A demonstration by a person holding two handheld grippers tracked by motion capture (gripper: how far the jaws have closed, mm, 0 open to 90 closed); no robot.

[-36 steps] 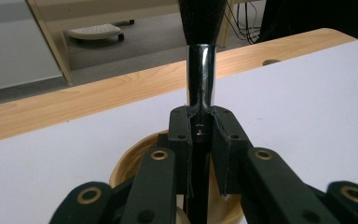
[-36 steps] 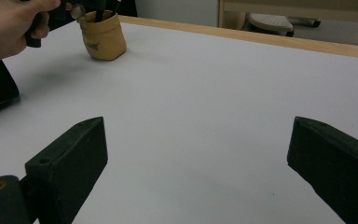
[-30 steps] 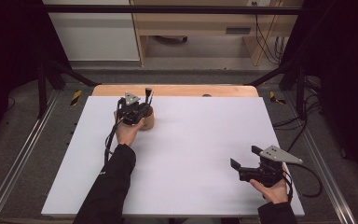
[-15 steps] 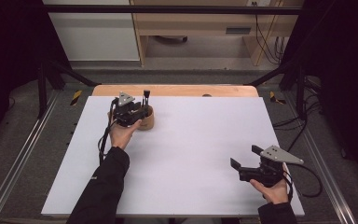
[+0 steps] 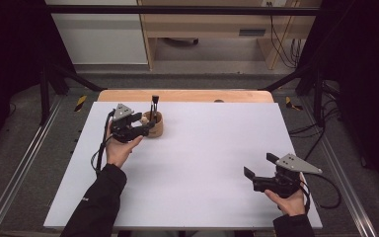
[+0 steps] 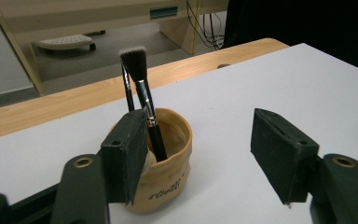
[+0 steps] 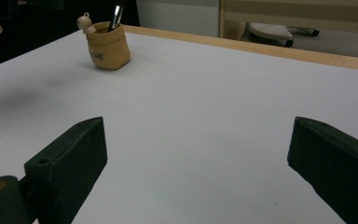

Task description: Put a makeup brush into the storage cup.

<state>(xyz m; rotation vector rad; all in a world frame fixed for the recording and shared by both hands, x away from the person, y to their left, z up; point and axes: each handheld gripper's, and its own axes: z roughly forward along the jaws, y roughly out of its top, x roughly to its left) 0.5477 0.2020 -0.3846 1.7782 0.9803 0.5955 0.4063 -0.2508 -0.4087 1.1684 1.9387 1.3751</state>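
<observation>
Black jaws of the left gripper (image 6: 205,158) stand apart and have just been opening, with nothing pressed between the pads; in the left gripper view one jaw covers part of the tan pouch-shaped holder (image 6: 165,172), which sits just beyond and slightly to one side of the gap. Two brushes stand upright in that holder: a flat-topped dark brush (image 6: 142,100) and a thinner one behind it whose head is hidden by the first. Printing on the holder's front is too small to read. From above, the left gripper (image 5: 137,127) lies just beside the holder (image 5: 155,124) near the far left of the table, and whether they touch cannot be told there. The right gripper (image 5: 259,172) rests near the table's right front corner, well apart from the holder, its jaws spread wide over bare surface. In the right gripper view a small pale figure (image 7: 83,22) sits on the holder's rim, and the brush tops are cut off by the frame. The white tabletop (image 5: 212,148) has a wooden far edge (image 5: 187,96); beyond it lie a grey floor, pale furniture and hanging cables (image 5: 284,44).
</observation>
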